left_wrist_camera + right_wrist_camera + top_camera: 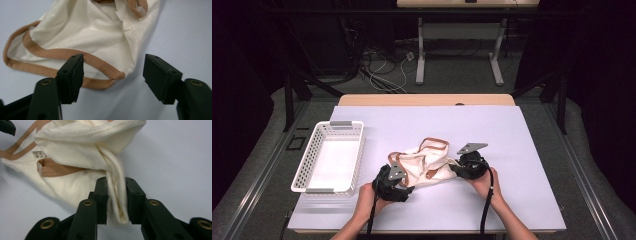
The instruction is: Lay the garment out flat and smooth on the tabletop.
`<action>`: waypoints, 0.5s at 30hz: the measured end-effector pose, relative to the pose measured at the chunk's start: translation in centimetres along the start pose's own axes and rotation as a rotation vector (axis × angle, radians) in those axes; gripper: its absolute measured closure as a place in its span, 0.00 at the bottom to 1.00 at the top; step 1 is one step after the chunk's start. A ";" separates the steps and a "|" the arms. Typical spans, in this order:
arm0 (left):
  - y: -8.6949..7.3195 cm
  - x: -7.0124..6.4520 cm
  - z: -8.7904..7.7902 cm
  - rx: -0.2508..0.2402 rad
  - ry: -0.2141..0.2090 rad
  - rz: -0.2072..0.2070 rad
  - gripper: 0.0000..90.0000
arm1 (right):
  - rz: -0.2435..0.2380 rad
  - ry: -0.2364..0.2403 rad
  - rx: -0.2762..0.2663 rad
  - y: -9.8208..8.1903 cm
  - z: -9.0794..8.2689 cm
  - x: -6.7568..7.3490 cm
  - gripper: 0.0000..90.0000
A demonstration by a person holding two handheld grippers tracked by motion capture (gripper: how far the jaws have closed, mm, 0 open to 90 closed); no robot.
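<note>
Now the right gripper (pixel 115 195) pinches a twisted fold of the cream garment (pixel 428 162) at frame centre; the left gripper (pixel 113 75) gapes released around its brown-trimmed corner, probably clamping next.

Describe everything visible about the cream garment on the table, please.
The cream garment looks like soft knit cloth with tan binding along its openings and a small printed label. It lies crumpled on the white table cover, right of the white basket. The right gripper pinches a twisted fold; the left gripper has open jaws at a bound corner.
</note>
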State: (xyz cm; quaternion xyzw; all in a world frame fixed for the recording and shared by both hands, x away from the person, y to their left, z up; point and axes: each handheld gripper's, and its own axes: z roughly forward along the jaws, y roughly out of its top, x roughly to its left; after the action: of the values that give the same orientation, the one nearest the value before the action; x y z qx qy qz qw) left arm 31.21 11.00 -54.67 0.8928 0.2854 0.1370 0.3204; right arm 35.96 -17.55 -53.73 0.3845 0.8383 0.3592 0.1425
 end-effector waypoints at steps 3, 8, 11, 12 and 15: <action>-0.1 -0.2 0.3 0.005 -0.001 0.004 0.53 | -0.003 -0.009 0.001 0.1 -0.1 0.1 0.88; -0.2 -0.5 0.6 -0.008 -0.019 0.023 0.75 | -0.006 -0.030 -0.015 0.2 -0.2 0.3 0.91; -0.2 -0.8 0.7 -0.009 -0.015 0.029 0.88 | -0.013 -0.045 -0.040 0.3 -0.3 0.3 0.91; -0.2 -0.8 0.7 -0.013 -0.014 0.034 0.90 | -0.008 -0.050 -0.045 0.3 -0.4 0.3 0.91; -0.2 -1.1 0.6 -0.021 -0.036 0.038 0.95 | -0.015 -0.061 -0.067 0.4 -0.6 0.2 0.92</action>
State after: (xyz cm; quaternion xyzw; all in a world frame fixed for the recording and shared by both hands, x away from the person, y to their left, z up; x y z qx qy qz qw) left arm 30.51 10.12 -55.35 0.8970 0.2613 0.1299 0.3321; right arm 35.75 -17.53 -52.99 0.3839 0.8241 0.3740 0.1836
